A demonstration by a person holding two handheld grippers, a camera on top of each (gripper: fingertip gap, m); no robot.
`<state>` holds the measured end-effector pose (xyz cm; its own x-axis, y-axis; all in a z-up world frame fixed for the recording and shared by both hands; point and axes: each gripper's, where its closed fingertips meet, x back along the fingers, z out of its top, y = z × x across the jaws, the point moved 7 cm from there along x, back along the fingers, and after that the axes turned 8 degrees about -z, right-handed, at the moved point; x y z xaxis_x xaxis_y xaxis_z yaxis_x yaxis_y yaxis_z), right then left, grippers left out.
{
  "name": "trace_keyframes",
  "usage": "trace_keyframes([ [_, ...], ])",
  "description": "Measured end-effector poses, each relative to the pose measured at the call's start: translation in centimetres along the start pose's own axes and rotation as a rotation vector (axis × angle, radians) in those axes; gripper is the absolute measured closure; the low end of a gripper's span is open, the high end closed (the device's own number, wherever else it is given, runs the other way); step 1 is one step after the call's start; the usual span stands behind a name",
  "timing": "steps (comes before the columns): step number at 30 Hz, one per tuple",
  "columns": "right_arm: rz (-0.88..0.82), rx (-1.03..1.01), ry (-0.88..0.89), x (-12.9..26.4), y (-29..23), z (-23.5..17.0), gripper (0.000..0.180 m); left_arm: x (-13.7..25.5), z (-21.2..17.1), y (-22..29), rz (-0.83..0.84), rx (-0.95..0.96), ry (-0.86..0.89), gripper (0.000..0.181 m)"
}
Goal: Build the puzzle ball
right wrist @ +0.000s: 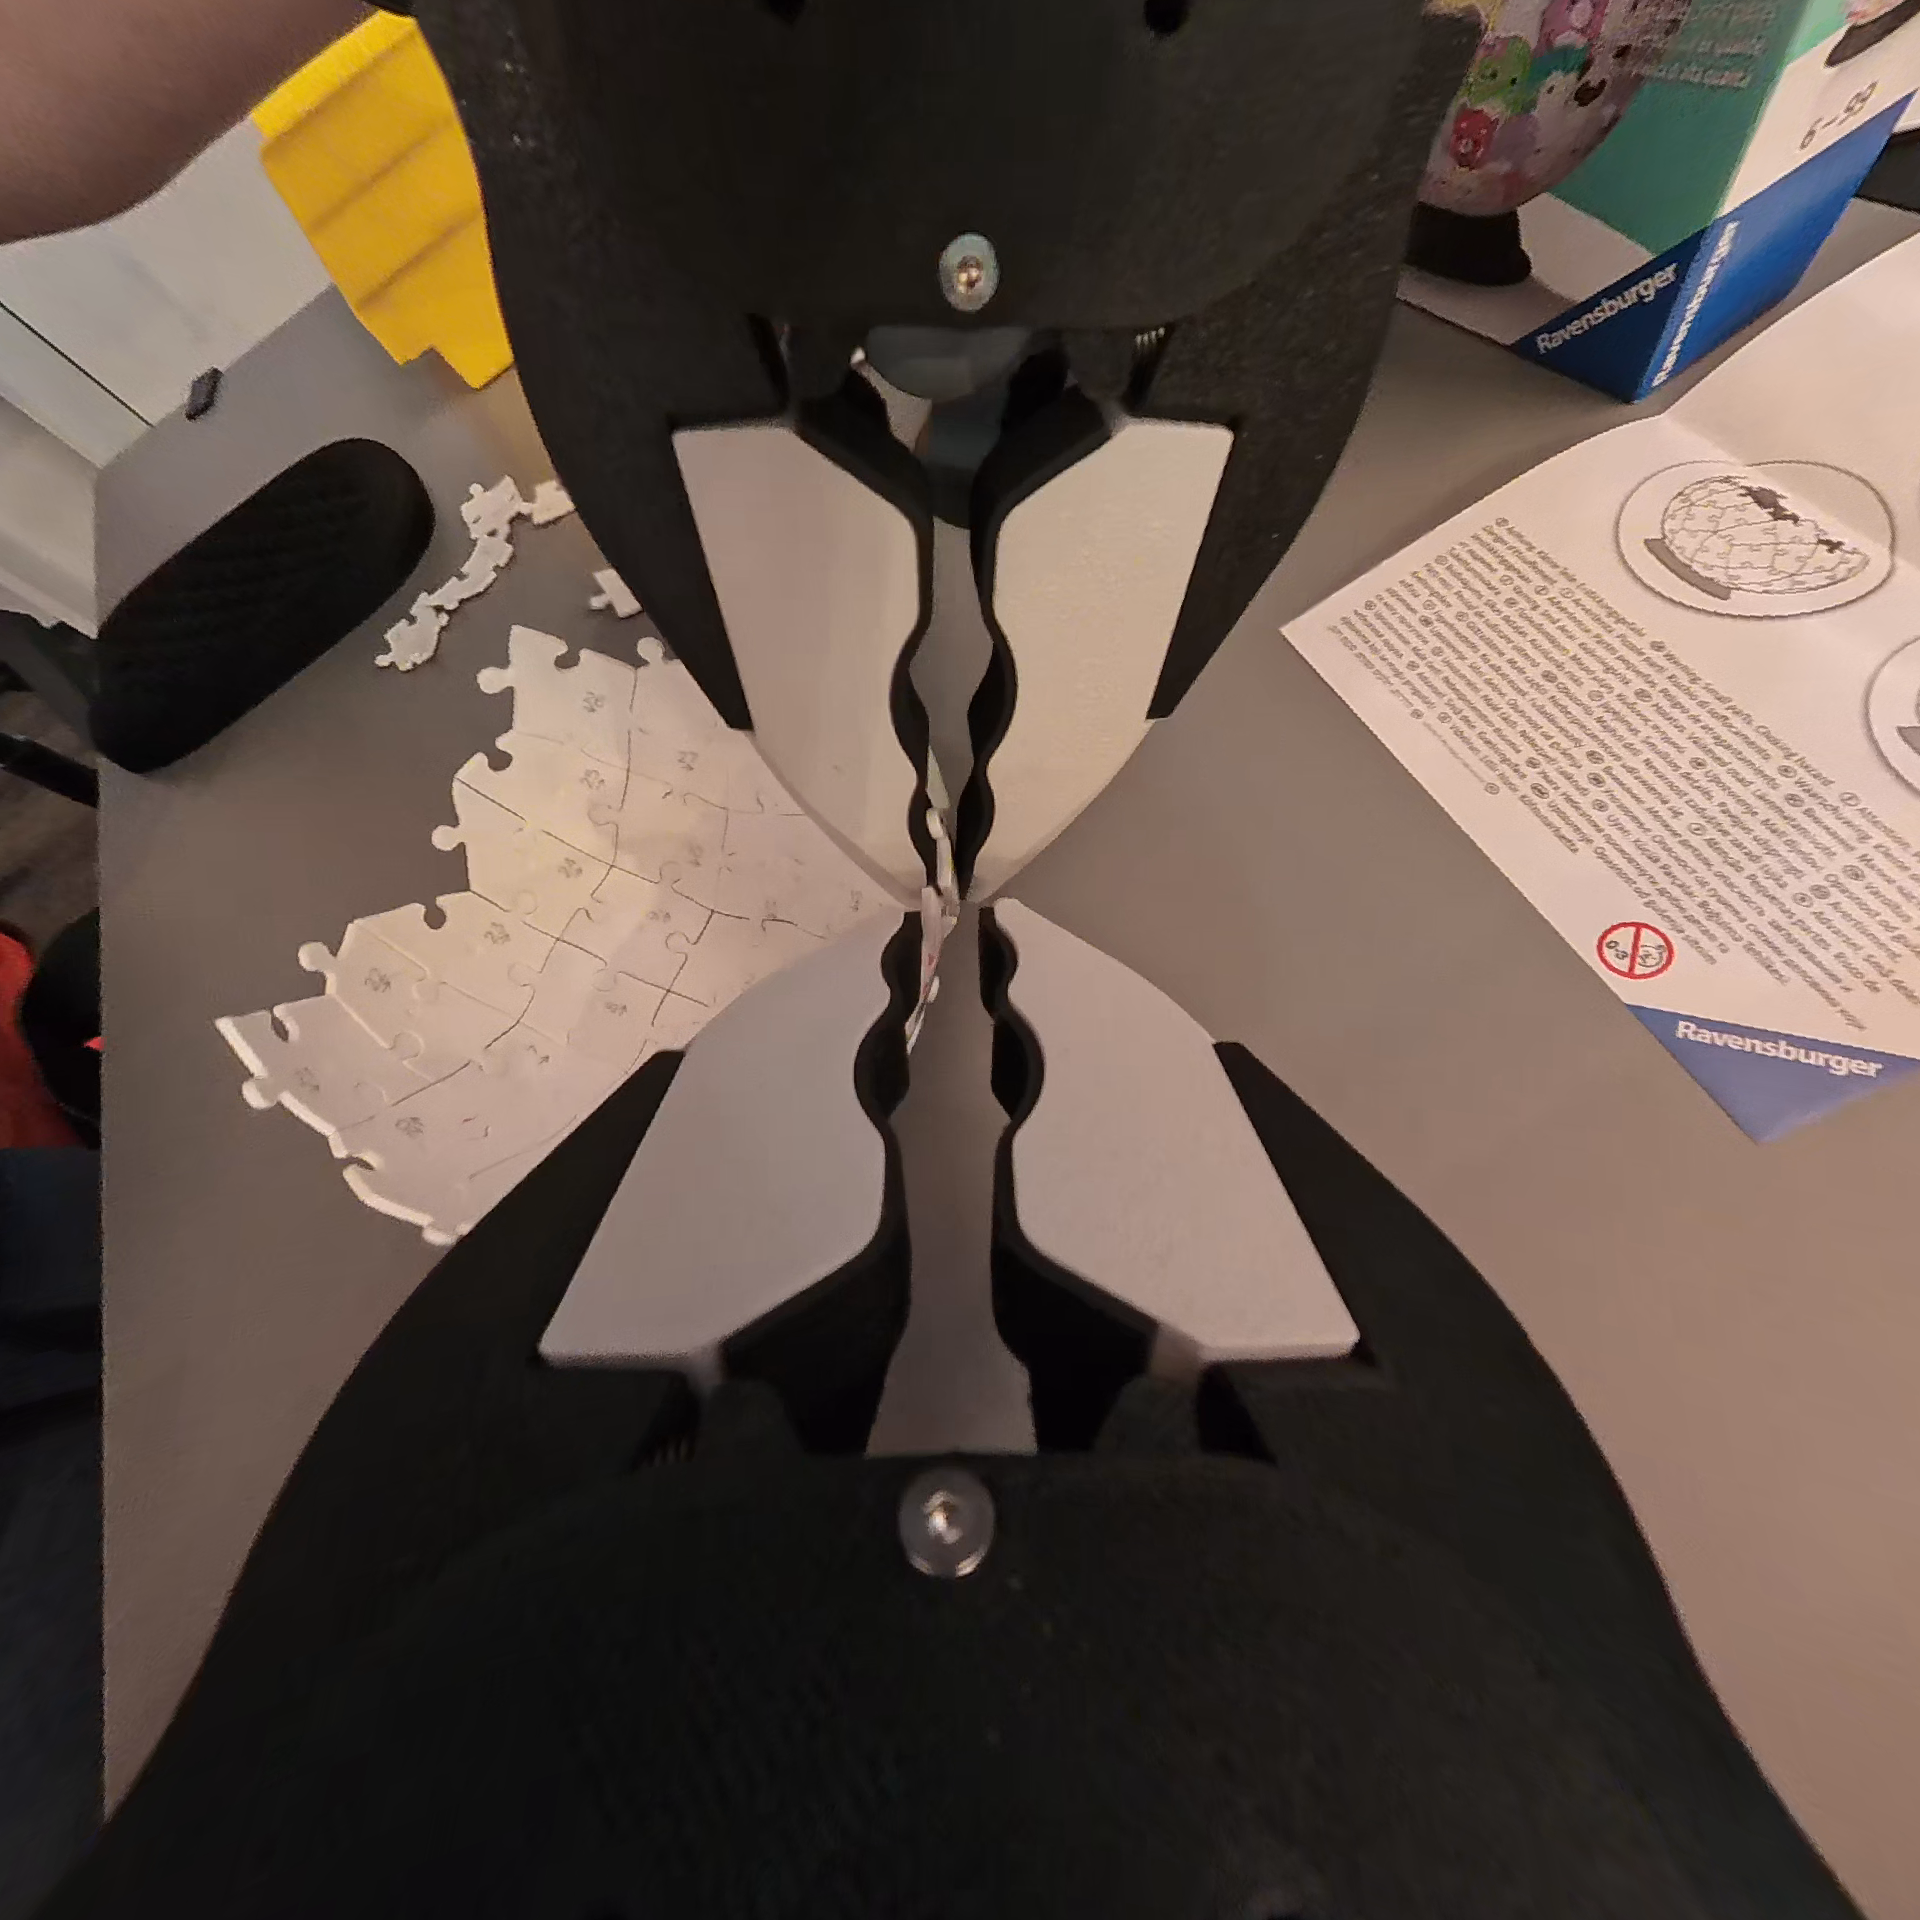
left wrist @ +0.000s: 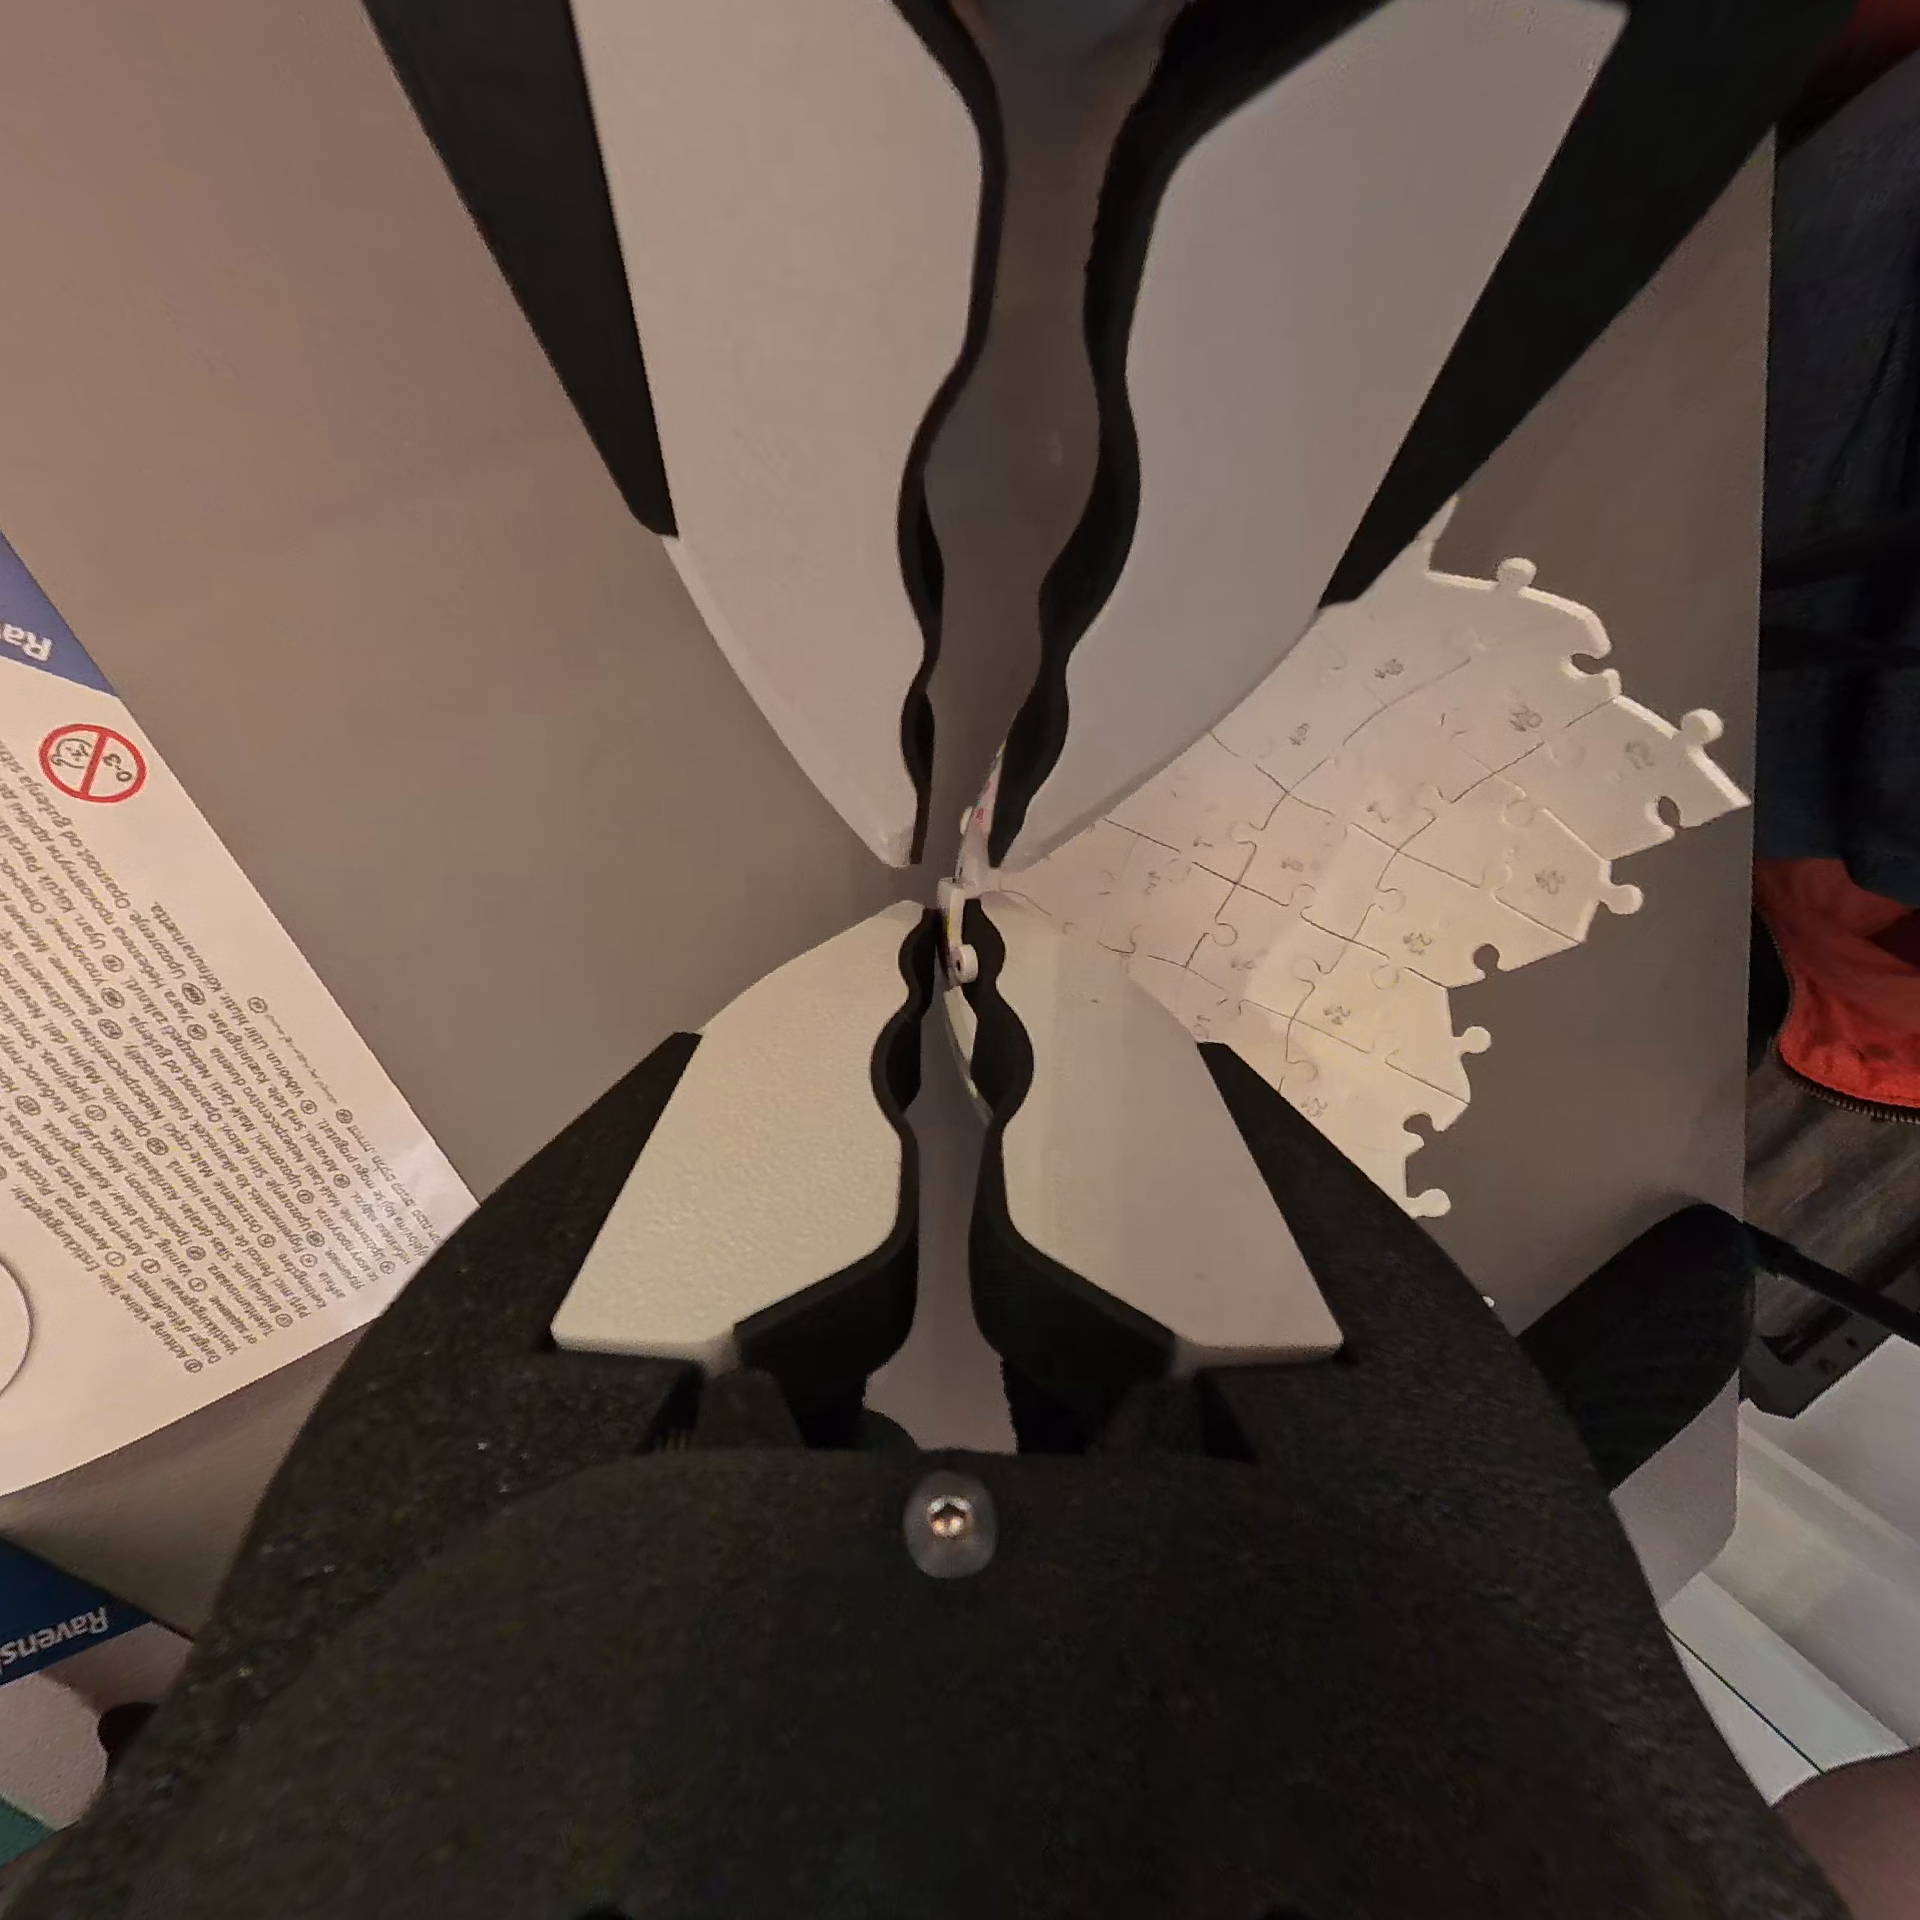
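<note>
On my left wrist view, the left gripper (left wrist: pixel 951 935) pinches a small puzzle piece (left wrist: pixel 961 940) tip to tip with the right gripper (left wrist: pixel 956 852); the assembled puzzle section (left wrist: pixel 1403 894) lies on the bench (left wrist: pixel 364 520). On my right wrist view, the right gripper's jaws pinch that same piece beside the leaflet (right wrist: pixel 1662 779).

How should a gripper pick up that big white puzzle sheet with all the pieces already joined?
Probably by its knobby outer edge: the joined puzzle sheet lies on the gray table, curving slightly, so that rim looks easiest to slip a finger under. Come in low from the side.
</note>
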<state>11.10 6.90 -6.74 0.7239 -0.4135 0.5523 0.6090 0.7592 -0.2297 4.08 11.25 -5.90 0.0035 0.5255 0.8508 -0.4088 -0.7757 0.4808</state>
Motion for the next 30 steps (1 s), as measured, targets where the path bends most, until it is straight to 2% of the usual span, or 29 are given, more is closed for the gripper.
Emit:
trace_keyframes([
  [5, 0.038, -0.015, -0.027, 0.4, 0.5, -0.5, 0.154, -0.1, -0.1, 0.1, -0.003, 0.000, -0.005, 0.177],
  [11, 0.155, -0.094, -0.128, 0.1, 0.2, -0.5, 0.153, -0.2, -0.1, 0.1, -0.010, 0.002, 0.003, 0.177],
  [15, 0.096, -0.127, -0.175, 0.6, 0.7, 0.1, 0.154, 0.1, -0.4, 0.0, -0.011, 0.016, 0.016, 0.177],
  [18, 0.076, -0.183, -0.103, 1.5, 1.3, 0.6, 0.155, 0.0, -0.4, 0.2, -0.009, 0.011, 0.008, 0.177],
  [24, 0.157, -0.306, -0.162, -0.2, 0.8, -1.0, 0.139, -0.1, 0.1, 0.5, -0.005, -0.001, -0.004, 0.177],
  [30, 0.088, -0.294, -0.200, -0.8, 0.6, -1.4, 0.148, -0.1, -0.2, 0.6, 0.003, -0.006, -0.004, 0.177],
])
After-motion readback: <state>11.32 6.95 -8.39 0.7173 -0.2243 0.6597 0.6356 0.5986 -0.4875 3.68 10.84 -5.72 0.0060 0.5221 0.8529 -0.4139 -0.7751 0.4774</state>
